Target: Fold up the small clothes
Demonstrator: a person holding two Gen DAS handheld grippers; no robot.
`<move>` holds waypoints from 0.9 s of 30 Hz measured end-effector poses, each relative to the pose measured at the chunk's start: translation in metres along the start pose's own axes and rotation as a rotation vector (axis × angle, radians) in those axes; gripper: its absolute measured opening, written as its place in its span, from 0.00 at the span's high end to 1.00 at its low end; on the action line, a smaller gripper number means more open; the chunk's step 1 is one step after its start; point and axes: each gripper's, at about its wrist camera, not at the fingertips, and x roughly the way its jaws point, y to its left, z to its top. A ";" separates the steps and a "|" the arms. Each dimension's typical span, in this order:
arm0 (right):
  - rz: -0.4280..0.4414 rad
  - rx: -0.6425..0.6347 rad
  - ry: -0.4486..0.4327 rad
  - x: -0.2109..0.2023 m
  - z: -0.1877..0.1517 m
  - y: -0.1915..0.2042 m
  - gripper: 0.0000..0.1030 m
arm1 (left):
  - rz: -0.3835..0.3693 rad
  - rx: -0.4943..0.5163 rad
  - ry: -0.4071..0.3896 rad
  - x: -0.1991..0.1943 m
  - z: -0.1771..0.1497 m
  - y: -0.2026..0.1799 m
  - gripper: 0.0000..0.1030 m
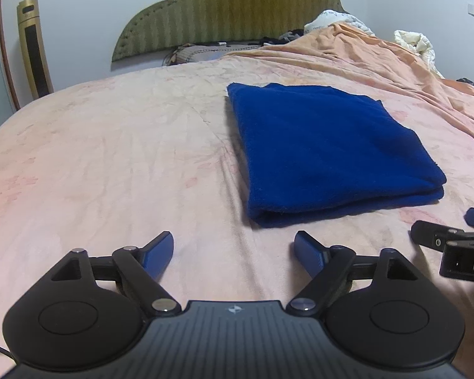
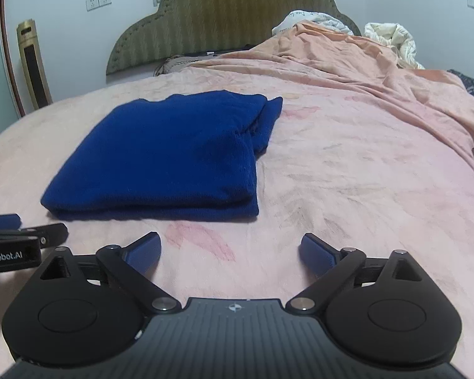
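A dark blue garment lies folded into a thick rectangle on the pink bedsheet. In the right wrist view the same blue garment sits ahead and to the left, with a layered edge along its right side. My left gripper hovers just short of the garment's near edge, open, with only sheet between its blue pads. My right gripper stands open too, near the garment's front right corner, holding nothing. Each gripper shows at the other view's side edge.
A green padded headboard stands at the far end of the bed. Rumpled orange and white bedding piles up at the back right. A gold tower appliance stands by the left wall. Pink sheet stretches right of the garment.
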 end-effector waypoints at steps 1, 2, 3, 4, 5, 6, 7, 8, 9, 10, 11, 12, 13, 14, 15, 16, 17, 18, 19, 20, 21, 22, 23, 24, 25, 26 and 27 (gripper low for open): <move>-0.008 -0.007 -0.001 0.001 -0.001 0.001 0.02 | 0.007 -0.001 -0.007 0.000 -0.001 0.000 0.15; -0.017 -0.015 -0.002 0.001 -0.002 0.003 0.01 | 0.013 -0.002 -0.014 0.000 -0.003 -0.001 0.14; -0.026 -0.023 -0.003 0.002 -0.003 0.004 0.00 | 0.018 -0.001 -0.018 0.000 -0.004 -0.001 0.12; -0.039 -0.030 -0.005 0.003 -0.005 0.005 0.00 | 0.025 0.001 -0.021 0.000 -0.006 -0.002 0.11; -0.050 -0.037 -0.004 0.004 -0.006 0.007 0.00 | 0.031 0.003 -0.023 0.001 -0.007 -0.002 0.10; -0.059 -0.046 -0.003 0.004 -0.006 0.009 0.00 | 0.034 0.004 -0.024 0.001 -0.007 -0.002 0.09; -0.064 -0.054 -0.001 0.005 -0.007 0.010 0.00 | 0.036 0.007 -0.023 0.002 -0.008 -0.003 0.09; -0.067 -0.059 0.002 0.006 -0.007 0.011 0.00 | 0.038 0.010 -0.020 0.002 -0.008 -0.003 0.08; -0.069 -0.061 0.003 0.006 -0.007 0.011 0.00 | 0.039 0.011 -0.020 0.002 -0.008 -0.003 0.08; -0.068 -0.060 0.003 0.006 -0.007 0.011 0.00 | 0.041 0.011 -0.021 0.002 -0.008 -0.003 0.08; -0.064 -0.059 0.002 0.006 -0.008 0.010 0.00 | 0.041 0.011 -0.021 0.003 -0.008 -0.003 0.07; -0.061 -0.056 0.002 0.006 -0.007 0.010 0.00 | 0.041 0.010 -0.019 0.003 -0.008 -0.003 0.07; -0.059 -0.055 0.001 0.006 -0.007 0.010 0.00 | 0.040 0.008 -0.018 0.003 -0.008 -0.003 0.07; -0.056 -0.055 -0.001 0.006 -0.008 0.010 0.00 | 0.038 0.005 -0.017 0.003 -0.008 -0.003 0.07; -0.054 -0.056 -0.001 0.006 -0.008 0.010 0.00 | 0.037 0.003 -0.016 0.004 -0.008 -0.002 0.07; -0.053 -0.057 -0.002 0.006 -0.009 0.010 0.00 | 0.035 0.000 -0.015 0.004 -0.008 -0.002 0.07; -0.053 -0.057 -0.003 0.006 -0.009 0.010 0.00 | 0.034 -0.003 -0.014 0.004 -0.008 -0.001 0.06; -0.054 -0.058 -0.004 0.005 -0.010 0.010 0.00 | 0.033 -0.005 -0.013 0.004 -0.008 -0.001 0.06; -0.053 -0.058 -0.005 0.005 -0.010 0.010 0.00 | 0.034 -0.007 -0.012 0.005 -0.008 -0.001 0.06; -0.053 -0.058 -0.006 0.005 -0.011 0.010 0.00 | 0.033 -0.009 -0.011 0.005 -0.008 0.000 0.05; -0.053 -0.057 -0.006 0.005 -0.011 0.010 0.00 | 0.033 -0.011 -0.010 0.005 -0.008 0.000 0.05; -0.053 -0.057 -0.006 0.005 -0.011 0.010 0.00 | 0.032 -0.012 -0.010 0.005 -0.008 0.000 0.05; -0.053 -0.058 -0.006 0.005 -0.011 0.010 0.00 | 0.032 -0.013 -0.009 0.005 -0.008 0.000 0.05; -0.054 -0.058 -0.006 0.005 -0.011 0.010 0.00 | 0.032 -0.015 -0.009 0.005 -0.009 0.000 0.05; -0.054 -0.058 -0.006 0.005 -0.011 0.010 0.00 | 0.031 -0.017 -0.007 0.005 -0.008 0.001 0.04; -0.054 -0.058 -0.006 0.005 -0.011 0.010 0.00 | 0.032 -0.019 -0.006 0.006 -0.008 0.001 0.04; -0.054 -0.058 -0.005 0.005 -0.011 0.010 0.00 | 0.033 -0.021 -0.004 0.006 -0.008 0.001 0.03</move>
